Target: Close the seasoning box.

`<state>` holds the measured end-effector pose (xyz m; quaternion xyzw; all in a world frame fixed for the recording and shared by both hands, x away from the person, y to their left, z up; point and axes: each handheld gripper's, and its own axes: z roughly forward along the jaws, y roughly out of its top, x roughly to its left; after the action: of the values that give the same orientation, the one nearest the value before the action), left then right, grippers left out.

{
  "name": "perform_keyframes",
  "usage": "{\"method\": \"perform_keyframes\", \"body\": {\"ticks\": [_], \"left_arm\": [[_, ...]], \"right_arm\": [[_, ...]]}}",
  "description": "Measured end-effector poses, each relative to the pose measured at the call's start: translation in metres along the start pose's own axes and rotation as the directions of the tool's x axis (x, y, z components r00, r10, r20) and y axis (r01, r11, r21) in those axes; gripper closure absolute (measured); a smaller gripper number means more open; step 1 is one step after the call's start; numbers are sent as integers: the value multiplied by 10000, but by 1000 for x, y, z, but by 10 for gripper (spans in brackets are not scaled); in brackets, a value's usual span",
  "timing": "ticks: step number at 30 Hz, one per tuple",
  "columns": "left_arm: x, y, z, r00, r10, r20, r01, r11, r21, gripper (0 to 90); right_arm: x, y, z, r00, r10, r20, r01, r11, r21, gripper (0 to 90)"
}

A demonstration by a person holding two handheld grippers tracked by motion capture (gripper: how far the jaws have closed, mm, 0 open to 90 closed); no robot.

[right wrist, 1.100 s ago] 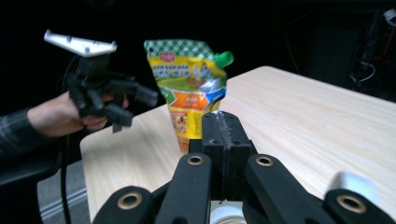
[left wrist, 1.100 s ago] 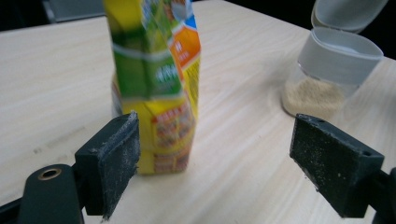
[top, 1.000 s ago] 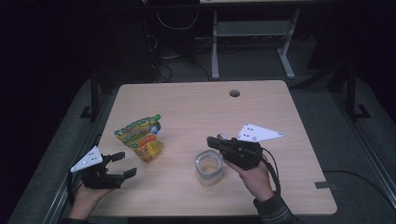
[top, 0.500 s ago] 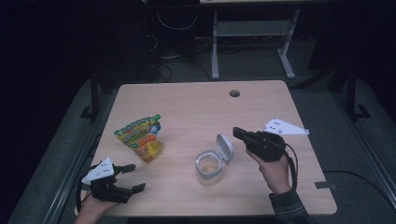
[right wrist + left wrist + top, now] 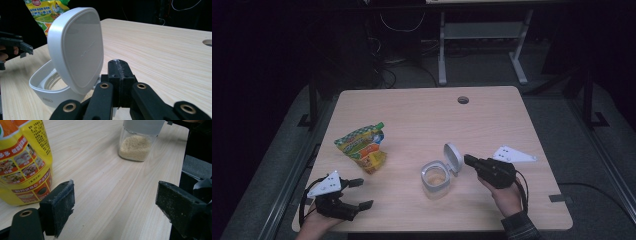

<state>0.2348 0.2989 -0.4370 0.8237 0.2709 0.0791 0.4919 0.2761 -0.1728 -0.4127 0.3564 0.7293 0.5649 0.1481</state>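
**Lid stood open, right gripper drew back beside the jar**

The table (image 5: pixel 422 115) carried a yellow snack pouch (image 5: pixel 362 148) at its left, lying with its long axis running from the near right up to the far left, its green top toward the far edge. Near the front centre stood the glass jar (image 5: pixel 435 179), upright, grains in its bottom. A second earlier its white flip lid (image 5: pixel 453 158) was hidden under the right gripper (image 5: pixel 468 160); now the lid stood raised on the jar's right side, its inner face toward the jar. That gripper had dropped lower and pulled rightward, its fingers pressed together on nothing, tips just beside the lid. The left gripper (image 5: pixel 360 194) had slid toward the near-left corner, fingers (image 5: pixel 58 206) wide apart and empty.
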Motion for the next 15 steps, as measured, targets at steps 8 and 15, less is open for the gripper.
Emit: {"method": "perform_keyframes", "body": {"ticks": [8, 15], "left_arm": [[1, -1, 1, 10000, 60, -17, -60, 9998, 163, 155], [1, -1, 2, 10000, 83, 30, -84, 9997, 243, 156]], "right_arm": [[14, -1, 9, 9987, -248, -456, 245, 9997, -90, 895], [21, 0, 10, 9971, -357, -673, 344, 9992, -203, 895]]}}
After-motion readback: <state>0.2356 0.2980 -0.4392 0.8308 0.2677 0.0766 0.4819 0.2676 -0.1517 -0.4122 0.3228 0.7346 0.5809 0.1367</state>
